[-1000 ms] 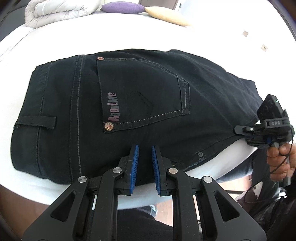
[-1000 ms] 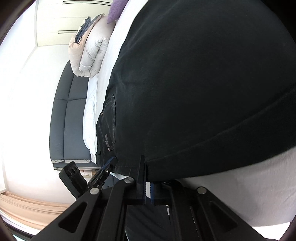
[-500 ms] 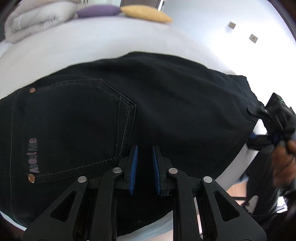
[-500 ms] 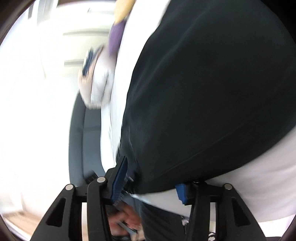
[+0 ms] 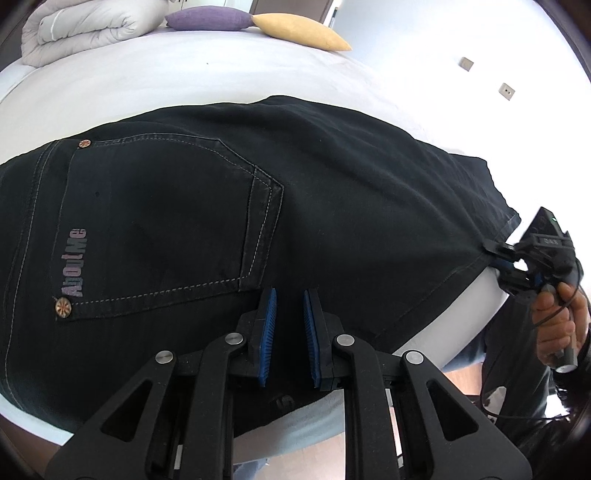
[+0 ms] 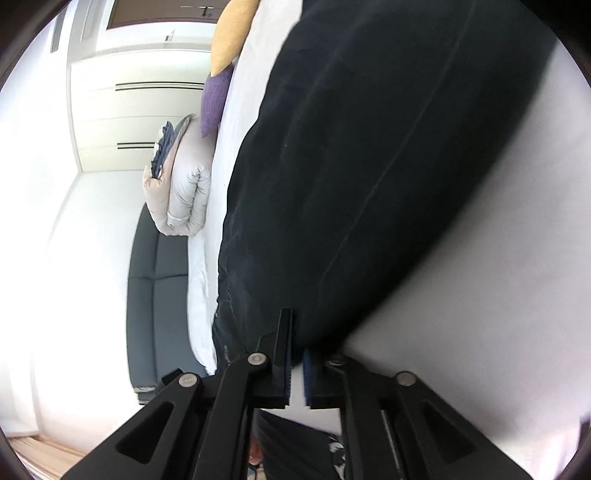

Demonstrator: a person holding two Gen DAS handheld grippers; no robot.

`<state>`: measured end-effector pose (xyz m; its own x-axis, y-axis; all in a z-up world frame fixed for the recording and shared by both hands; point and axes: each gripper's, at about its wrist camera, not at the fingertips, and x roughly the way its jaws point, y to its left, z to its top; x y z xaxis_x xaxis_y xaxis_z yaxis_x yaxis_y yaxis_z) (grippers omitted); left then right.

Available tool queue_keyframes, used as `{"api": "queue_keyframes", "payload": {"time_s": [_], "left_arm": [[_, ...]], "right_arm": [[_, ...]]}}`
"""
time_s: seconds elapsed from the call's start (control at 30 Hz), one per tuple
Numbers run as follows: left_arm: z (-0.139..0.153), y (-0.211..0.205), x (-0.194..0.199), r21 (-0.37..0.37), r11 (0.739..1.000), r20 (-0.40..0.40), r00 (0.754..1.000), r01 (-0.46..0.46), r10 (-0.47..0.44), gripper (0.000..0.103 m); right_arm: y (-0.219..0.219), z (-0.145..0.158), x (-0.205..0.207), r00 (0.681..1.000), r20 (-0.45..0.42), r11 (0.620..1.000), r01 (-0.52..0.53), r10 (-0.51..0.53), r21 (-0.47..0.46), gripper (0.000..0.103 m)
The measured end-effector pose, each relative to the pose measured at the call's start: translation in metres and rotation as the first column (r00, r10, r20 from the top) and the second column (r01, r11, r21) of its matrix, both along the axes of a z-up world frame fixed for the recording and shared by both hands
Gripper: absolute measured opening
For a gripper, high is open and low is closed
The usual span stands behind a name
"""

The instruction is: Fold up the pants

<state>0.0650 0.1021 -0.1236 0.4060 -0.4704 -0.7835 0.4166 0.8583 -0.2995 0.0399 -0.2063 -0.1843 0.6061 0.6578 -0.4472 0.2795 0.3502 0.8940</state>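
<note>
Black pants (image 5: 332,184) lie folded flat across a white bed (image 5: 184,74), back pocket (image 5: 159,221) up at the left. My left gripper (image 5: 290,295) hovers over the near edge just right of the pocket. Its blue pads stand a narrow gap apart with nothing between them. My right gripper (image 5: 498,256), held by a hand (image 5: 557,325), is at the right-hand corner of the pants. In the right wrist view its jaws (image 6: 297,339) are closing on that corner of the pants (image 6: 369,166), one finger above the fabric and one below.
At the far end of the bed are a rolled grey duvet (image 5: 81,29), a purple cushion (image 5: 210,18) and a yellow cushion (image 5: 303,31). A dark sofa (image 6: 159,295) stands beyond the bed. The near bed edge (image 5: 461,332) drops to the floor by the person's legs.
My left gripper has slid right along the pants' near edge, past the pocket. My right gripper let go of the folded edge, opened wide, then narrowed again at the pants' corner.
</note>
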Motion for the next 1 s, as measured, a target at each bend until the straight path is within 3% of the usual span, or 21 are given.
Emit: {"api": "queue_keyframes", "payload": {"time_s": [0.07,0.17,0.2,0.27,0.33,0.4,0.53,0.6,0.67,0.73,0.83,0.93,1.0], "left_arm": [[0.005,0.006,-0.001,0.000,1.000,0.001,1.000,-0.004,0.004,0.015],[0.022,0.006,0.002,-0.008,1.000,0.023,1.000,-0.005,0.005,0.015],[0.030,0.004,0.007,-0.022,1.000,0.031,0.999,-0.007,0.008,0.015],[0.038,-0.002,0.022,-0.044,0.999,0.035,0.999,-0.009,0.010,0.015],[0.043,-0.016,0.041,-0.029,1.000,0.044,0.999,-0.006,0.007,0.015],[0.044,-0.037,0.061,-0.029,0.999,0.037,0.999,0.022,-0.021,0.015],[0.033,-0.083,0.090,0.055,0.995,0.012,0.997,0.079,-0.080,0.015],[0.018,-0.097,0.100,0.138,0.986,-0.010,0.996,0.089,-0.089,0.015],[0.011,-0.091,0.101,0.113,0.990,-0.011,0.996,0.089,-0.089,0.015],[0.008,-0.080,0.103,0.065,0.995,-0.024,0.997,0.070,-0.068,0.015],[0.004,-0.072,0.103,0.022,0.998,-0.034,0.998,0.057,-0.056,0.015],[-0.001,-0.067,0.100,0.029,0.998,-0.019,0.998,0.055,-0.055,0.015],[-0.004,-0.068,0.098,0.025,0.998,-0.008,0.999,0.053,-0.053,0.015]], "right_arm": [[-0.006,0.019,-0.015,0.999,0.001,0.998,-0.033,0.033,-0.061,0.049],[-0.014,0.066,-0.025,0.993,0.093,0.970,-0.049,0.073,-0.239,0.049],[-0.017,0.081,-0.021,0.988,0.133,0.966,-0.038,0.074,-0.256,0.047],[-0.019,0.095,-0.006,0.979,0.184,0.966,-0.038,0.087,-0.257,0.025],[-0.013,0.092,0.024,0.975,0.189,0.975,-0.073,0.115,-0.212,0.013],[0.000,0.072,0.057,0.979,0.136,0.977,-0.126,0.150,-0.173,0.012],[0.037,0.024,0.104,0.976,0.011,0.972,-0.217,0.219,-0.086,0.012],[0.041,0.007,0.115,0.975,-0.021,0.971,-0.222,0.221,-0.089,0.000],[0.024,0.001,0.118,0.982,-0.008,0.981,-0.186,0.186,-0.053,0.000],[-0.004,0.006,0.115,0.992,-0.006,0.988,-0.122,0.122,-0.095,0.000],[-0.074,0.003,0.110,0.998,-0.006,0.995,0.055,-0.056,-0.078,0.000],[-0.137,0.009,0.100,0.976,0.013,0.971,0.217,-0.217,-0.104,0.000],[-0.178,0.014,0.087,0.945,0.033,0.937,0.327,-0.326,-0.125,0.000]]}}
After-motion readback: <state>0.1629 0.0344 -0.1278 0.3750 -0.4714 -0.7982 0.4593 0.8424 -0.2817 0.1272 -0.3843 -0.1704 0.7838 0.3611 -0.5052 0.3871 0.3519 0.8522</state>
